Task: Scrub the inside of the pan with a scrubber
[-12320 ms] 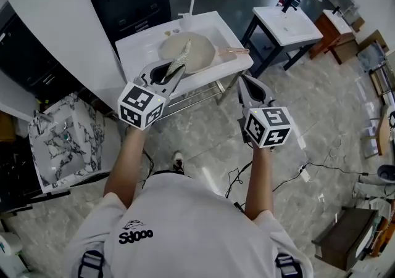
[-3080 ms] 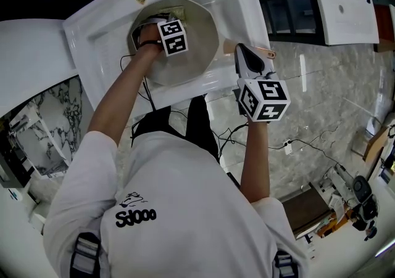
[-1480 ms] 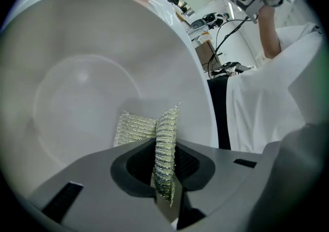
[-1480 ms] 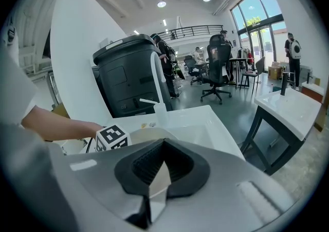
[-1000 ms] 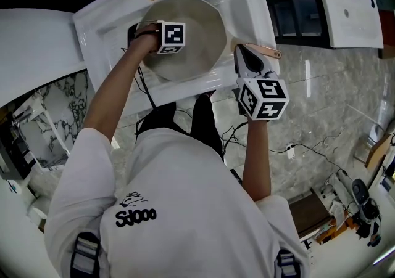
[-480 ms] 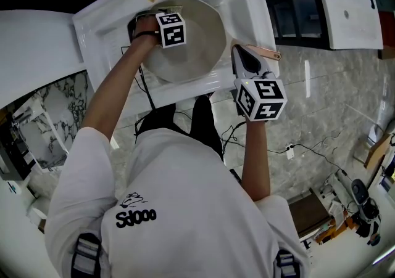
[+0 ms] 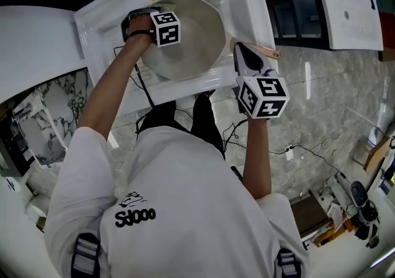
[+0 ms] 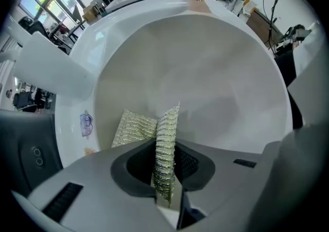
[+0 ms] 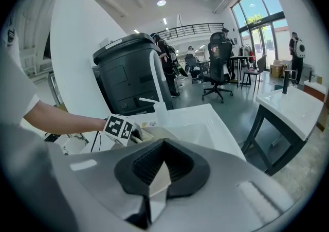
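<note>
Scrubbing | left tongs (image 8: 165, 172) clamped on silvery mesh scrubber (image 8: 167, 125) inside round beige pan (image 8: 216, 71) | right tongs (image 9: 154, 177) pressed together near pinkish pan handle (image 7: 268, 53) | risk: unheld pan may skid

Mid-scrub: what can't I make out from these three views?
- Head view: scrubber and left gripper jaws, hidden under the hand and marker cube.
- Left gripper view: pan floor near the scrubber, blocked by that gripper's body.
- Right gripper view: most of the pan's inside, blocked by the right gripper.
</note>
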Motion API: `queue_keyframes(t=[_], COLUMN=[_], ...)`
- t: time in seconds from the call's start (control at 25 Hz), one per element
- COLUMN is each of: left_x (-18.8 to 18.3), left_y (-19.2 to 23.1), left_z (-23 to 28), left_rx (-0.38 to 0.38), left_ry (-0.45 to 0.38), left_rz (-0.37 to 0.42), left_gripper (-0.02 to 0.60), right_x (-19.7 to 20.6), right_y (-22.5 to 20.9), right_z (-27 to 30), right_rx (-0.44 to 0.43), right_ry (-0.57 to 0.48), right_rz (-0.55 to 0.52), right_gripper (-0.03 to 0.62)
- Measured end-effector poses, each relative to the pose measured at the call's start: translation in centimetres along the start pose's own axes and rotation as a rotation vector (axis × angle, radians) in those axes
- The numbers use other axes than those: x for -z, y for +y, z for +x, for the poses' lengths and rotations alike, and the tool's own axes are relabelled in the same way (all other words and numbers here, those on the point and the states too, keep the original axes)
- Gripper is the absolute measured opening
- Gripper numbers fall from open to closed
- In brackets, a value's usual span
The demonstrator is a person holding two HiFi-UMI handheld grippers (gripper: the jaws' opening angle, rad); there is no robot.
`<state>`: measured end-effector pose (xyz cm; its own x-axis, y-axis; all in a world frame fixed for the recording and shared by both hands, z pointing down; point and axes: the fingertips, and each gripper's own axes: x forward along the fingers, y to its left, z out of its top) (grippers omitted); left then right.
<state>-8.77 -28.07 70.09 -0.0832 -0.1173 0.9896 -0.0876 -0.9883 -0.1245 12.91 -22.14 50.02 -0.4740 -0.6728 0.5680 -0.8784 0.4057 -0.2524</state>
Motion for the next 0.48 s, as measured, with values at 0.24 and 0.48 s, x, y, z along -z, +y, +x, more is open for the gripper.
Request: queue_keyframes(t=[0.24, 0.48], left_x=[3.4, 3.2], left_y=[-5.1, -8.7], left_z=[-0.5, -0.9], left_rx=[0.277, 0.479], left_ry=[0.155, 0.126], left_rz=[-0.017, -0.105], left_gripper=[0.065, 0.064], right_x=[-0.9, -1.4], right_y=[0.4, 0.5], right_z=[-0.1, -0.3], right_rx=[-0.03, -0.065], right_ry=[-0.016, -0.029], right_rz=[-0.017, -0.033], right_gripper=[0.009, 0.009])
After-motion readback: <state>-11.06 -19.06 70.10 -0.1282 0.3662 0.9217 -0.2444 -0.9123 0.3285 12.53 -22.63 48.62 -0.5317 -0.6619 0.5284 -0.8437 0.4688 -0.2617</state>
